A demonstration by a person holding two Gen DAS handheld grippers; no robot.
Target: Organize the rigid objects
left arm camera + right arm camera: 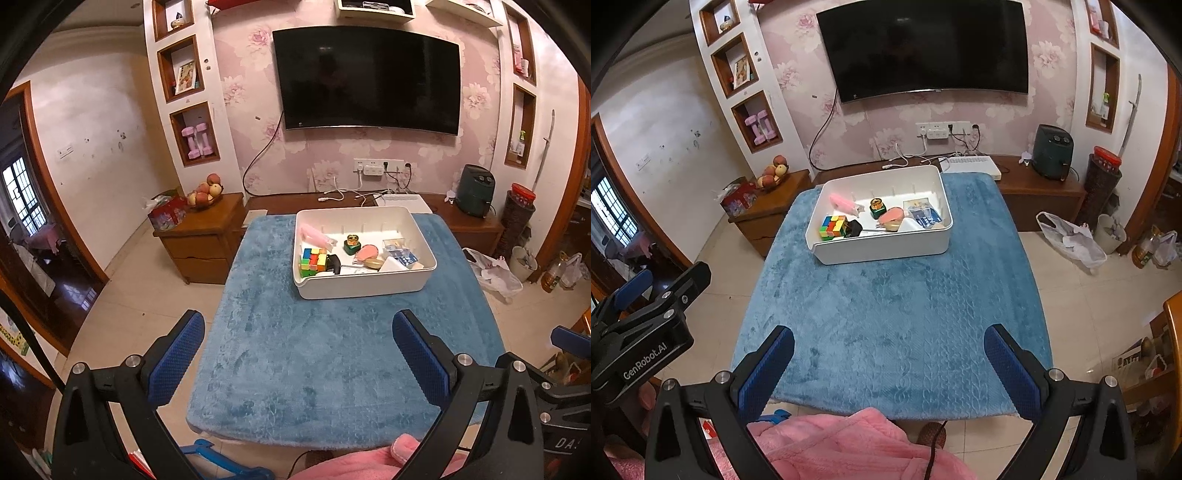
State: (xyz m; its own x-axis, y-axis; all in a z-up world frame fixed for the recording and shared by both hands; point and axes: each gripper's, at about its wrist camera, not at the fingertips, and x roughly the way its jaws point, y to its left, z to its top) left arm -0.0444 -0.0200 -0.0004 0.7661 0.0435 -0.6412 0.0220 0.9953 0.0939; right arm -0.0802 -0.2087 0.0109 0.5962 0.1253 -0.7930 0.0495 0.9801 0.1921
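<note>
A white bin [364, 286] [882, 251] stands at the far side of a table covered by a blue plush cloth [314, 350] [894, 314]. Inside lie a colourful puzzle cube [312, 261] [834, 227], a small green jar with a gold lid [352, 243] [876, 208], a pink tube [314, 236] [844, 203], a pink oval case [367, 253] [892, 218] and a clear box with blue cards [400, 253] [923, 214]. My left gripper [299, 332] hangs open over the near cloth, nothing between its blue pads. My right gripper [889, 345] is open too, empty.
A wall TV [369, 77] hangs over a low wooden cabinet [469, 225] with cables and a dark green appliance [474, 190]. A side cabinet [201, 236] carries a fruit bowl [205, 194]. Plastic bags [495, 275] lie on the tiled floor at right. A pink sleeve [849, 446] shows below.
</note>
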